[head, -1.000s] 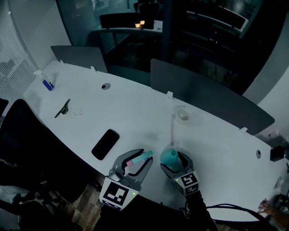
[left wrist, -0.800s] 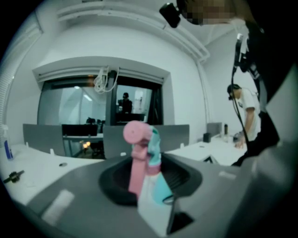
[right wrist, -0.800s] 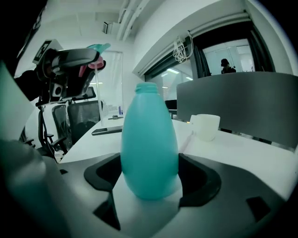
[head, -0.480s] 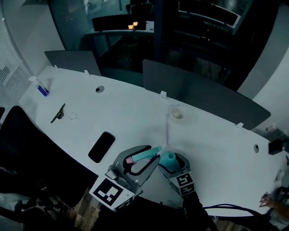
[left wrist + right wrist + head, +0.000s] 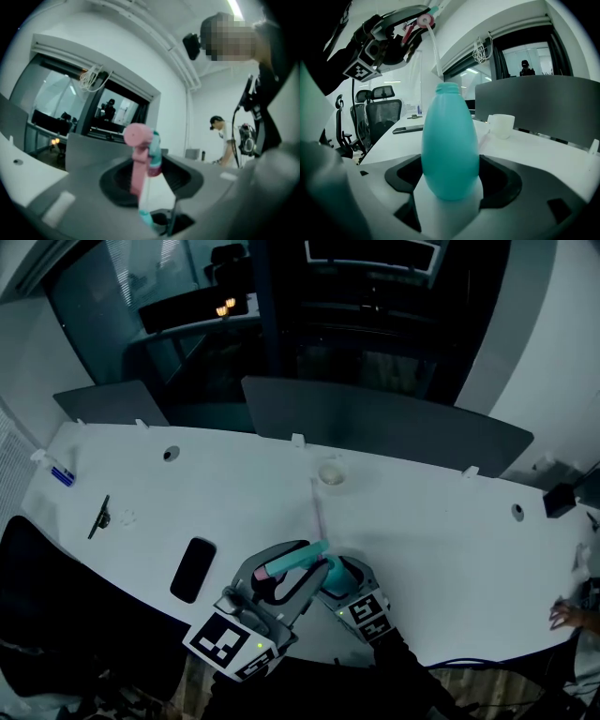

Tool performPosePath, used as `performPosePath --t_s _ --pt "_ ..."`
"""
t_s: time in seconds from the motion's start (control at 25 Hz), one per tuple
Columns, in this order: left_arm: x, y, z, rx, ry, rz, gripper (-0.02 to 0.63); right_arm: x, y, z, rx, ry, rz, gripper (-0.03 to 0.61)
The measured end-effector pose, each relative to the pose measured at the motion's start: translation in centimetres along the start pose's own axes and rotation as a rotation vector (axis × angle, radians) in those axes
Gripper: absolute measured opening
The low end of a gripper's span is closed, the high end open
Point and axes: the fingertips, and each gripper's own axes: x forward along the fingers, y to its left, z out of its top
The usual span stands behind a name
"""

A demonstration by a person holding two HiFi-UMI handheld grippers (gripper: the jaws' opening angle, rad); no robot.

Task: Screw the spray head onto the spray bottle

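The teal spray bottle (image 5: 450, 140) stands upright on the white table (image 5: 441, 549), and my right gripper (image 5: 450, 183) is shut on its belly. Its neck is open at the top. My left gripper (image 5: 302, 568) is shut on the pink and teal spray head (image 5: 140, 154). In the right gripper view the left gripper (image 5: 389, 33) is above and left of the bottle with the spray head (image 5: 424, 19). Its white dip tube (image 5: 435, 51) hangs down to the rim of the neck. In the head view the spray head (image 5: 292, 562) lies just left of the bottle (image 5: 333, 579).
A black phone (image 5: 192, 568) lies left of the grippers. A small white cup (image 5: 330, 472) stands farther back, in front of a grey divider (image 5: 375, 432). A dark tool (image 5: 98, 517) and a small bottle (image 5: 58, 472) lie far left. A black chair (image 5: 379, 117) stands at the table's near edge.
My left gripper has risen and moved right with the spray head, from beside the bottle to above its neck. The right gripper and bottle have stayed put. The head view has swung right.
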Motion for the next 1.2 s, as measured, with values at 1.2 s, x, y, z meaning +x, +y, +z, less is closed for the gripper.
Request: performPosePath --t_s 1.2 --pt "4.4 0.5 -14.7 0.175 0.265 -0.023 0.139 -0.1 -0.1 0.2 0.003 -0.016 0.021 0.376"
